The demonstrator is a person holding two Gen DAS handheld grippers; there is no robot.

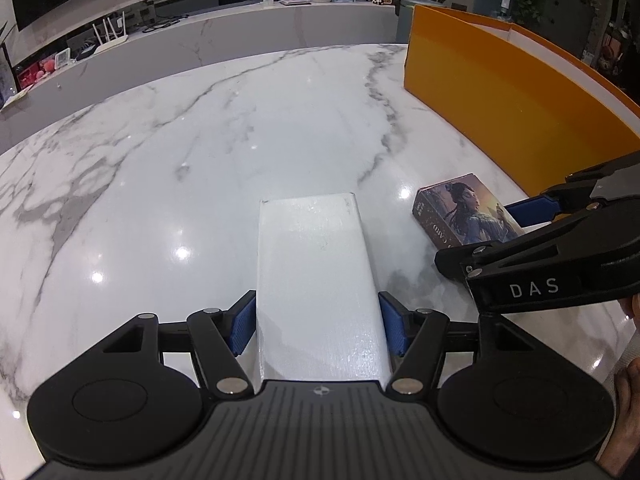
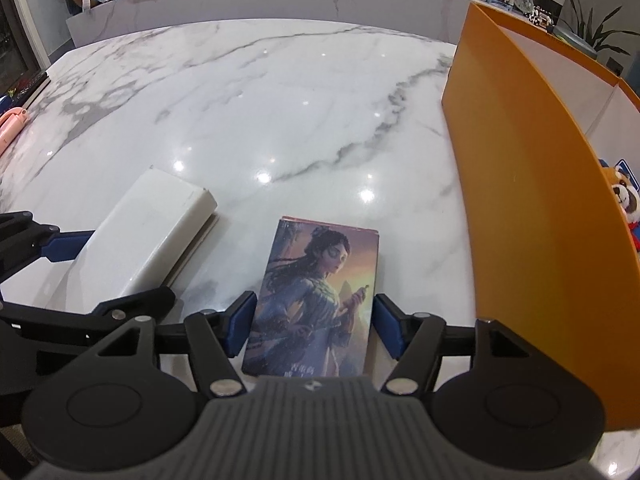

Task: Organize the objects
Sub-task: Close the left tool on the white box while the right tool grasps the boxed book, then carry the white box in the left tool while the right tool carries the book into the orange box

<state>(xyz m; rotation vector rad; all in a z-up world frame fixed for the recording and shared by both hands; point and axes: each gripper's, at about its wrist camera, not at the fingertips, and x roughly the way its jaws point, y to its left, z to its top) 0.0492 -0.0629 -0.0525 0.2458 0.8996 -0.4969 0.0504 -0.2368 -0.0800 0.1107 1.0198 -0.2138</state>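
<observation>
A plain white box (image 1: 316,272) lies lengthwise between the blue pads of my left gripper (image 1: 318,328), which press on both its long sides. In the right wrist view the same white box (image 2: 160,232) is at the left, low over the marble. A card box with a painted figure (image 2: 316,292) lies flat on the table between the fingers of my right gripper (image 2: 314,328). Its pads stand just beside the box edges, with a thin gap on the right side. The card box (image 1: 468,212) also shows right of the white box.
A tall orange carton (image 2: 540,200) stands open at the right on the marble table (image 1: 200,160), close to the card box, with a plush toy (image 2: 626,196) inside. A pink object (image 2: 12,124) lies at the table's far left edge. A cluttered counter runs behind.
</observation>
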